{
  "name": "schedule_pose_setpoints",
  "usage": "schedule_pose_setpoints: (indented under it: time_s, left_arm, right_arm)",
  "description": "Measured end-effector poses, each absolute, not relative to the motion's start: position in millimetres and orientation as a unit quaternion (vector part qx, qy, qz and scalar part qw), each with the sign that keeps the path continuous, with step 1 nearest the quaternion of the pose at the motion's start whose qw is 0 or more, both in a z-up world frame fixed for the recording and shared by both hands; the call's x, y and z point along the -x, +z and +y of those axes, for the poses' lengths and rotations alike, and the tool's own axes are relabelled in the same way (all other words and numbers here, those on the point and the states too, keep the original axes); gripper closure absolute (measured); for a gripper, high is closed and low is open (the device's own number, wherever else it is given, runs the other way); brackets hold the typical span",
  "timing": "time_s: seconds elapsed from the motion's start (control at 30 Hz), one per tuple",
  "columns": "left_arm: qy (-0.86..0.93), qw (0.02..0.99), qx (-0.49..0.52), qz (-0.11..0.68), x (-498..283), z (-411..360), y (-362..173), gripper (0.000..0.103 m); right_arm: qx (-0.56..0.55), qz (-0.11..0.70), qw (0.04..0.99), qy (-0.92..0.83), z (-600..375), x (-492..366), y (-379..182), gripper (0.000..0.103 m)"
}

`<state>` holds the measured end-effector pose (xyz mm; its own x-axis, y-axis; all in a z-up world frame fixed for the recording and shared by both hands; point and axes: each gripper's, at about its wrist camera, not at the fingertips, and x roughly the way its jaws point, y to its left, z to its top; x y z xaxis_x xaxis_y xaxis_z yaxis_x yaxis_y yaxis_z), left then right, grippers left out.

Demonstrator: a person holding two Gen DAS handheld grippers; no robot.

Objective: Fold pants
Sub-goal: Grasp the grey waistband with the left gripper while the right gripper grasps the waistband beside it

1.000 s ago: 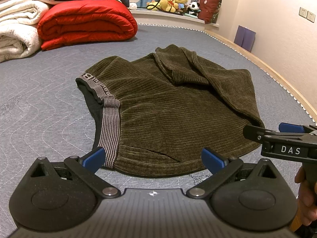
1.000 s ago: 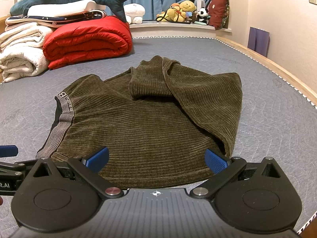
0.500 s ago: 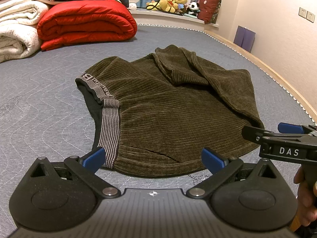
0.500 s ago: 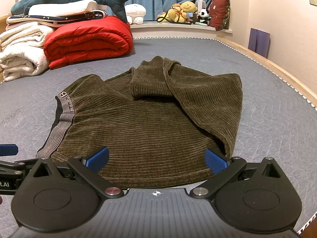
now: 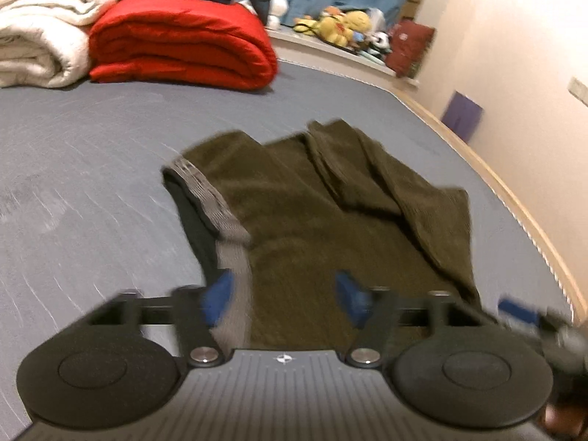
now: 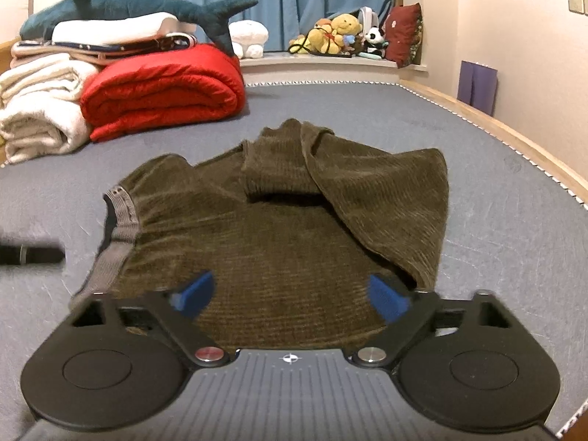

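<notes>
Dark olive corduroy pants (image 5: 330,228) lie folded on the grey mattress, with the grey striped waistband (image 5: 220,217) on the left; they also show in the right wrist view (image 6: 294,242). My left gripper (image 5: 284,299) is open just over the near edge of the pants beside the waistband. My right gripper (image 6: 292,296) is open over the near right part of the pants. The right gripper's tip shows blurred at the right edge of the left wrist view (image 5: 522,312). The left gripper's tip shows at the left edge of the right wrist view (image 6: 33,253).
A rolled red quilt (image 6: 161,92) and white folded blankets (image 6: 36,110) lie at the far left of the mattress (image 6: 496,220). A plush shark (image 6: 139,3) lies on top. Stuffed toys (image 6: 338,33) sit on the window sill. The wooden bed edge (image 6: 514,139) runs along the right.
Both grippers have moved forward over the near edge of the pants. The left wrist view is now blurred by motion and has turned slightly. Both stay open.
</notes>
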<state>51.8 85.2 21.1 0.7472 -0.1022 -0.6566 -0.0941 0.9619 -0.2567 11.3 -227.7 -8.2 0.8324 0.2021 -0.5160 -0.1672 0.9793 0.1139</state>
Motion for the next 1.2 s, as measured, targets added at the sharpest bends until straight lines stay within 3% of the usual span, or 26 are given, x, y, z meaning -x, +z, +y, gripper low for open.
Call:
schedule_pose_setpoints:
  time_s: [0.03, 0.07, 0.1, 0.17, 0.43, 0.6, 0.73, 0.83, 1.0, 1.07, 1.1, 1.17, 1.2]
  left_arm:
    - [-0.007, 0.926, 0.144, 0.348, -59.1, 96.7, 24.2, 0.070]
    - [-0.012, 0.930, 0.153, 0.335, -65.2, 109.7, 24.4, 0.075]
    - [-0.011, 0.931, 0.164, 0.326, -69.5, 123.3, 20.1, 0.076]
    - [-0.008, 0.920, 0.190, 0.344, -77.3, 143.4, 0.1, 0.077]
    - [-0.032, 0.867, 0.266, 0.420, -124.1, 169.2, -58.2, 0.077]
    - [-0.008, 0.848, 0.304, 0.435, -140.7, 182.3, -82.3, 0.069]
    - [-0.025, 0.831, 0.315, 0.458, -153.3, 184.6, -99.6, 0.040]
    - [-0.044, 0.837, 0.306, 0.451, -160.4, 181.4, -103.7, 0.035]
    - [-0.054, 0.852, 0.290, 0.433, -170.5, 165.7, -109.9, 0.035]
    - [-0.059, 0.861, 0.266, 0.429, -173.5, 155.0, -110.1, 0.035]
    - [-0.060, 0.867, 0.249, 0.427, -174.5, 149.5, -110.0, 0.037]
    - [-0.047, 0.877, 0.220, 0.426, -174.5, 145.6, -108.7, 0.058]
    - [-0.036, 0.878, 0.213, 0.427, -175.0, 147.4, -108.4, 0.075]
  right_arm:
    - [-0.034, 0.269, 0.957, 0.105, -227.0, -11.2, -7.3, 0.026]
    - [-0.034, 0.266, 0.956, 0.117, -225.3, -11.0, -6.4, 0.036]
    - [-0.032, 0.263, 0.956, 0.127, -223.0, -10.6, -5.8, 0.044]
    - [-0.025, 0.260, 0.954, 0.149, -216.4, -10.2, -6.3, 0.047]
    - [0.034, 0.280, 0.930, 0.235, -163.5, -12.4, -22.6, 0.046]
    - [0.082, 0.298, 0.909, 0.281, -125.0, -16.3, -40.3, 0.036]
    - [0.132, 0.299, 0.892, 0.311, -101.8, -13.8, -55.5, 0.023]
    - [0.162, 0.300, 0.885, 0.317, -89.0, -14.4, -67.0, 0.021]
    - [0.206, 0.306, 0.876, 0.312, -74.8, -22.0, -83.2, 0.023]
    - [0.210, 0.299, 0.877, 0.311, -72.8, -22.4, -83.1, 0.030]
    - [0.213, 0.296, 0.878, 0.308, -72.3, -22.5, -81.8, 0.039]
    - [0.217, 0.290, 0.880, 0.306, -72.8, -22.5, -78.5, 0.051]
    - [0.219, 0.287, 0.881, 0.306, -72.3, -25.1, -77.3, 0.064]
